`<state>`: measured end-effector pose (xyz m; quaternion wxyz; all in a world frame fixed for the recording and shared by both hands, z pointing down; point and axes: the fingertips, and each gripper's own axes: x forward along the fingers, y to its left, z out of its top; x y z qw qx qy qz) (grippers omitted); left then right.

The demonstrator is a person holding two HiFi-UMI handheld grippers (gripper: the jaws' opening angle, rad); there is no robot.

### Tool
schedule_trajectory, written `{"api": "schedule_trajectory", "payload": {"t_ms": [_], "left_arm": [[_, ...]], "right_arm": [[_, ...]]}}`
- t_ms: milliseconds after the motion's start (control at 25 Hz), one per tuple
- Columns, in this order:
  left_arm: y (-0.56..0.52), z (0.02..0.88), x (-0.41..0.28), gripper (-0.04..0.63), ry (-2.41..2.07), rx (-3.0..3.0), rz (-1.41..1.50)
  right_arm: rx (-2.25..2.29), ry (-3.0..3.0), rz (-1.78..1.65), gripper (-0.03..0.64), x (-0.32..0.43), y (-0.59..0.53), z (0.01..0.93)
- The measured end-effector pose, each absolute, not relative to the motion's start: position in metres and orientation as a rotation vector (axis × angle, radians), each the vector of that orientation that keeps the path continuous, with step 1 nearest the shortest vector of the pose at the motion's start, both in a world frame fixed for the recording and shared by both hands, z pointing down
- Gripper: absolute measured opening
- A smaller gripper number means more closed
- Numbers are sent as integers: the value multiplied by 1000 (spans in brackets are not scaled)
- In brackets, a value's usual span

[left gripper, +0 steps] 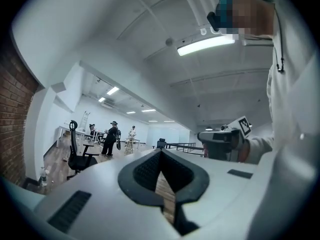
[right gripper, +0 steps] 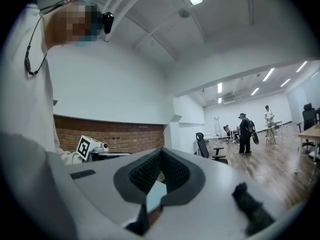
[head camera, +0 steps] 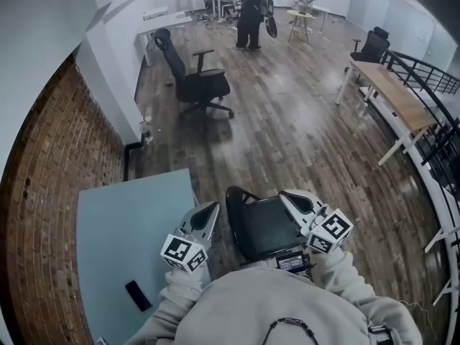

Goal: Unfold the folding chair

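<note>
A black folding chair (head camera: 267,227) stands on the wood floor just below me, its curved frame toward the left. My left gripper (head camera: 213,208) hovers at the chair's left side and my right gripper (head camera: 286,195) over its right edge. Both point level and away from me. In the left gripper view the left gripper's (left gripper: 161,156) jaws are shut with nothing between them, and the right gripper (left gripper: 220,141) shows beside it. In the right gripper view the right gripper (right gripper: 161,156) is shut too and holds nothing. Neither gripper view shows the chair.
A pale blue table (head camera: 129,221) with a black phone (head camera: 138,295) stands at my left against the brick wall (head camera: 50,192). Farther off are a black office chair (head camera: 194,77), a standing person (head camera: 251,13), a wood-topped desk (head camera: 395,95) and a railing (head camera: 431,77) at right.
</note>
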<state>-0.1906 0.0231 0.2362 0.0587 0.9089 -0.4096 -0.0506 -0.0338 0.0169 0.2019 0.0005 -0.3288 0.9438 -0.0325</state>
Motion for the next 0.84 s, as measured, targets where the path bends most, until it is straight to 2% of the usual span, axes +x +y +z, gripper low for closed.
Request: {"api": "schedule_trajectory", "payload": {"t_ms": [840], "left_arm": [[33, 239, -169, 6, -1172, 2782, -125]], "right_arm": [[-1051, 2981, -125, 8, -35, 27, 214]]}}
